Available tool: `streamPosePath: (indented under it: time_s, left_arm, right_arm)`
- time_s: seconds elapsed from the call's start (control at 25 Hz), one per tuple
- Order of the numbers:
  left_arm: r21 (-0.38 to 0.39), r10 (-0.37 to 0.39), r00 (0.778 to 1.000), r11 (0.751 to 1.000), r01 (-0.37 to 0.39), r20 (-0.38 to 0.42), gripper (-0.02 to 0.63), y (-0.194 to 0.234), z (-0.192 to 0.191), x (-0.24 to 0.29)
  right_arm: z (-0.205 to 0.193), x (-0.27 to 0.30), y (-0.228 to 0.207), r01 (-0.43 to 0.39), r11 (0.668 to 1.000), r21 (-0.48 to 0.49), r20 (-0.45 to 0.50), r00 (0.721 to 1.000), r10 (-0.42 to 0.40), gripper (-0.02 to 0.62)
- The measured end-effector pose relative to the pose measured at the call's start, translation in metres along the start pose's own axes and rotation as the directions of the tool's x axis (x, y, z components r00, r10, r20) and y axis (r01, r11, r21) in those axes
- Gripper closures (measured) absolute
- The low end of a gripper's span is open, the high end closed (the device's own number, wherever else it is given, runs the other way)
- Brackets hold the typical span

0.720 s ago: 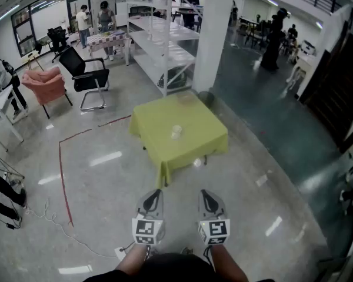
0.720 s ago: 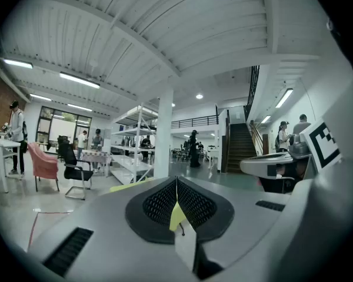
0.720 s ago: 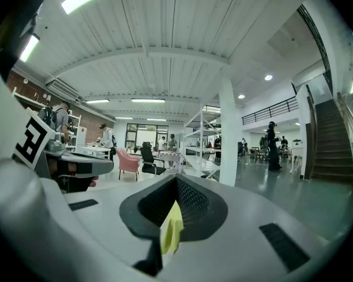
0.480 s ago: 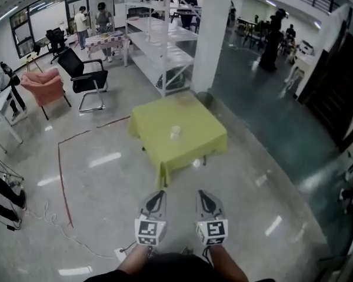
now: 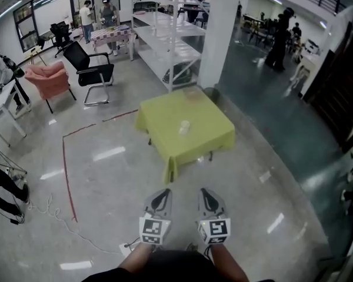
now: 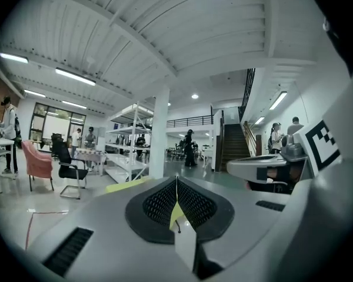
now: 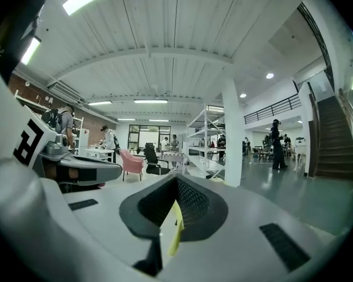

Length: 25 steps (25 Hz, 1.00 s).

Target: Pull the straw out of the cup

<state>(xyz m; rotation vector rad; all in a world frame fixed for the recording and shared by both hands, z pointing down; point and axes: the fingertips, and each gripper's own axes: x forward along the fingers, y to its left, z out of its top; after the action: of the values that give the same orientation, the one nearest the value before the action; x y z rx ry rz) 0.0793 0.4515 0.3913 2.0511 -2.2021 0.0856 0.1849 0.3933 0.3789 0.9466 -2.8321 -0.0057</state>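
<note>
Gripper views: both tools (image 6: pixel 176 180) (image 7: pixel 176 181) closed, empty

So there was one small square table (image 5: pixel 210 135) out on the shiny grey floor (image 5: pixel 235 204), covered with a yellow-green cloth (image 5: pixel 162 117) hanging over the edges. A pale cup (image 5: pixel 184 126) sat around the middle, and a brownish thing I couldn't identify (image 5: pixel 192 93) near the far edge. A red tape line (image 5: pixel 65 168) and a white cable (image 5: pixel 52 211) ran across the floor, off to the left.
</note>
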Motion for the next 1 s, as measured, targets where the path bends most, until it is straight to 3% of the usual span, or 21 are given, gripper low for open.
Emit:
streamPosePath:
  time_s: [0.44, 0.72, 1.0]
  left_arm:
    - [-0.028, -0.013, 1.000, 1.000, 0.013, -0.011, 0.561, 0.042, -0.015, -0.021]
    - [-0.059, -0.050, 0.998, 0.997, 0.048, -0.038, 0.561, 0.042, -0.029, 0.002]
    - [-0.027, -0.053, 0.997, 0.998, 0.052, -0.051, 0.561, 0.060, -0.031, 0.058]
  right_arm:
    - [-0.004, 0.013, 0.045, 0.020, 1.000, 0.007, -0.011, 1.000, -0.020, 0.578]
    - [-0.016, 0.028, 0.022, 0.048, 0.999, 0.011, -0.046, 0.998, -0.047, 0.578]
    - [-0.017, 0.086, -0.001, 0.019, 0.999, 0.026, -0.040, 0.999, -0.018, 0.578]
